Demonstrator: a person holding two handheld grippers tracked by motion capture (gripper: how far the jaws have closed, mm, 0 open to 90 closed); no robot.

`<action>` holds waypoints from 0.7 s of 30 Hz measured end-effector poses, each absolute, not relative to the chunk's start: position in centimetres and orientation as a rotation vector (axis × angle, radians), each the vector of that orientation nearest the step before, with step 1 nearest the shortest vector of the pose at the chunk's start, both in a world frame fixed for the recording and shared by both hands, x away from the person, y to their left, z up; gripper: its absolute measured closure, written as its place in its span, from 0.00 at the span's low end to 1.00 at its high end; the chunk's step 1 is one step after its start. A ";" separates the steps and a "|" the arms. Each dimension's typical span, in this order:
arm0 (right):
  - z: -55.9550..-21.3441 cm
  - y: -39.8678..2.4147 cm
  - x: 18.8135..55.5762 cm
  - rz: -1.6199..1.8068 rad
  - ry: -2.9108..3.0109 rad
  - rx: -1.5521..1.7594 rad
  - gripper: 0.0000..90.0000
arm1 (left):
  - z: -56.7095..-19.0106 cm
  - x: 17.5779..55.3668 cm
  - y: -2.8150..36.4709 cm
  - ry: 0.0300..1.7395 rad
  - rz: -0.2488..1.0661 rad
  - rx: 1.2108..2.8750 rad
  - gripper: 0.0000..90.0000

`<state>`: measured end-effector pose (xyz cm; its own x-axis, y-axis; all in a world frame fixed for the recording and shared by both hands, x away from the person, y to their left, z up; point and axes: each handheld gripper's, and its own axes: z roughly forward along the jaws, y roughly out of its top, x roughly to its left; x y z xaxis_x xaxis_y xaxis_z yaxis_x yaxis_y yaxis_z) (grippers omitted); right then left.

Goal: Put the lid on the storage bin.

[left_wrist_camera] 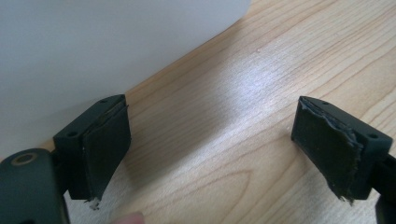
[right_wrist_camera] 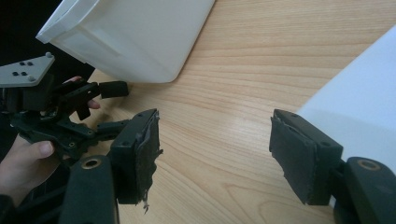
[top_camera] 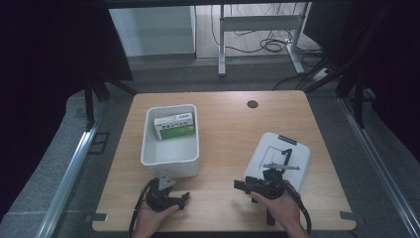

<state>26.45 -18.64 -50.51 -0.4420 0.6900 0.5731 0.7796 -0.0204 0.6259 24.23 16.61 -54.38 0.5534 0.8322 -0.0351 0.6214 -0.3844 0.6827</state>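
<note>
A white rectangular plastic bin (top_camera: 171,159) is sitting on the left half of the pale wooden table (top_camera: 225,124), holding a green-and-white cardboard box (top_camera: 174,126) against its far wall. On the right, a flat white plastic lid (top_camera: 277,157) is lying on the table with a black clip at its far edge and a thin metal piece across it.

The left gripper (top_camera: 184,199) is resting at the near edge, just in front of the bin's near wall, its jaws standing wide apart with nothing between them; in the left gripper view that white wall is looming just beyond the left pad. The right gripper (top_camera: 239,185) is hovering by the lid's near left corner, jaws likewise spread and empty.

The lid is looking light, stiff and smooth, so probably slippery under worn pads; being flat on the wood, it is likely best taken by an overhanging edge or corner. The bin seems light but bulky, and its rim is offering the firmest hold.
</note>
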 end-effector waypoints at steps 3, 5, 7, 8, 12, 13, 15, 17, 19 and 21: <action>-50.3 -18.7 26.6 -1.478 -2.124 -1.603 0.37 | -54.4 23.9 16.8 1.174 0.420 2.127 0.14; -50.3 -18.7 26.6 -1.474 -2.121 -1.603 0.37 | -54.4 23.8 17.0 1.169 0.418 2.128 0.14; -50.2 -18.7 26.6 -1.476 -2.126 -1.601 0.37 | -54.4 23.7 17.0 1.159 0.416 2.133 0.14; -50.2 -18.7 26.6 -1.472 -2.132 -1.597 0.37 | -54.4 23.7 17.1 1.155 0.414 2.136 0.14; -50.1 -18.9 26.8 -1.465 -2.140 -1.606 0.37 | -54.4 23.7 17.2 1.141 0.408 2.142 0.14; -50.1 -18.9 26.9 -1.463 -2.141 -1.609 0.37 | -54.4 23.6 17.2 1.137 0.407 2.143 0.14; -50.1 -19.0 26.9 -1.456 -2.141 -1.614 0.37 | -54.4 23.6 17.2 1.133 0.406 2.144 0.14; -50.0 -19.2 26.9 -1.453 -2.137 -1.622 0.37 | -54.4 23.6 17.2 1.133 0.406 2.144 0.14; -49.9 -19.3 26.9 -1.455 -2.127 -1.633 0.37 | -54.4 23.6 17.2 1.133 0.406 2.144 0.14; -49.8 -19.5 27.0 -1.454 -2.131 -1.636 0.37 | -54.4 23.6 17.2 1.133 0.406 2.143 0.14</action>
